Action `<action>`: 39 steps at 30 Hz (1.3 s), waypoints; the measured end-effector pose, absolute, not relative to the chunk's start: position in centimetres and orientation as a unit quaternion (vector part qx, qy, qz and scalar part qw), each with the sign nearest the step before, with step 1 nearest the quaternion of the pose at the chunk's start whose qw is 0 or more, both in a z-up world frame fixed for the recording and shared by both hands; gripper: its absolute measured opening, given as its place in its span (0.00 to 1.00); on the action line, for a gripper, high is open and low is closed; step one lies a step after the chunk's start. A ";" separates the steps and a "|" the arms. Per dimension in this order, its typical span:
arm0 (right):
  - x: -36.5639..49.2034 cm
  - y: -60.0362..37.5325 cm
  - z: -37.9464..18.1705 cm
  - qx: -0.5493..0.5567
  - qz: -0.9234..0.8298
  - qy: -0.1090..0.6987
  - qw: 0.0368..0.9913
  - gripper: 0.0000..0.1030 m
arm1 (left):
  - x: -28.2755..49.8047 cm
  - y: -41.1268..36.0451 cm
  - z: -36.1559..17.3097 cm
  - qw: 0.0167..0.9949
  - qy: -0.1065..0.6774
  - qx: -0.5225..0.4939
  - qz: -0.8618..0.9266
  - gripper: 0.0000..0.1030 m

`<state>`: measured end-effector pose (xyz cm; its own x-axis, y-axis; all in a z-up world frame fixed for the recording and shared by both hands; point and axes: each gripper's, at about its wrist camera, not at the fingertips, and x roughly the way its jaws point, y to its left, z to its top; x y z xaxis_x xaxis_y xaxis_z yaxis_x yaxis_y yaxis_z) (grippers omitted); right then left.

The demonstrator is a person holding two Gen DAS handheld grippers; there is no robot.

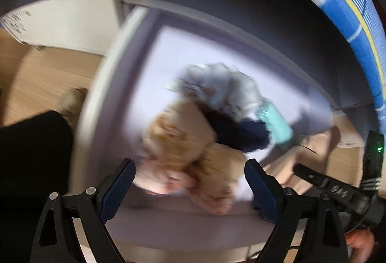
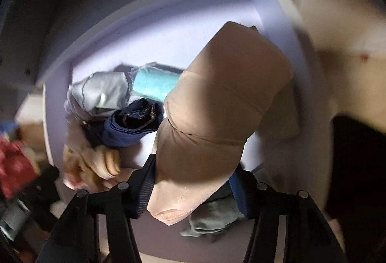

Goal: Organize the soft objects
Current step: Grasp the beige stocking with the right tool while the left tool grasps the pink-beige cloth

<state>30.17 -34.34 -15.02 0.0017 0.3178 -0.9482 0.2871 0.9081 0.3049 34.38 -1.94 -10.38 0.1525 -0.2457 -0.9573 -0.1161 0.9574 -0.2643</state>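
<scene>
A white drawer holds soft things. A tan plush toy, a navy cloth, a grey-white bundle and a teal roll lie in it. My left gripper is open and empty just above the plush. My right gripper is shut on a tan padded garment and holds it over the drawer. The navy cloth, teal roll, grey bundle and plush lie to its left. A grey cloth hangs under the garment.
A blue striped bedcover runs along the top right. Wooden floor and a white box lie left of the drawer. A cardboard box sits at the right. Red fabric shows at the left edge.
</scene>
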 end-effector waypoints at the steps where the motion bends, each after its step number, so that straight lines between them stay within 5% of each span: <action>1: 30.4 -34.0 -14.6 0.192 0.015 0.704 0.683 0.56 | 34.5 -2.3 -10.5 0.741 0.652 -0.151 -0.055 0.90; 17: 29.4 -33.7 -14.3 0.189 0.041 0.700 0.688 0.56 | 37.1 -5.3 -15.8 0.709 0.692 -0.124 -0.049 0.89; 20: 29.4 -33.4 -14.3 0.203 0.050 0.696 0.687 0.56 | 37.3 -6.0 -16.3 0.710 0.692 -0.119 -0.056 0.78; 24: 29.3 -33.3 -13.9 0.210 0.056 0.689 0.691 0.56 | 37.0 -5.5 -16.7 0.700 0.695 -0.152 -0.062 0.47; 35: 28.2 -34.7 -11.3 0.224 0.064 0.665 0.710 0.54 | 35.6 -2.9 -14.6 0.709 0.664 -0.225 -0.075 0.17; 39: 28.1 -35.1 -10.1 0.227 0.072 0.653 0.719 0.41 | 35.2 -1.3 -12.8 0.721 0.645 -0.237 -0.089 0.16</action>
<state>28.12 -35.07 -10.10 0.1373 0.3996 -0.9063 0.1931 0.8867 0.4202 35.23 -1.28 -12.84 0.1510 -0.4337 -0.8883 -0.1785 0.8719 -0.4561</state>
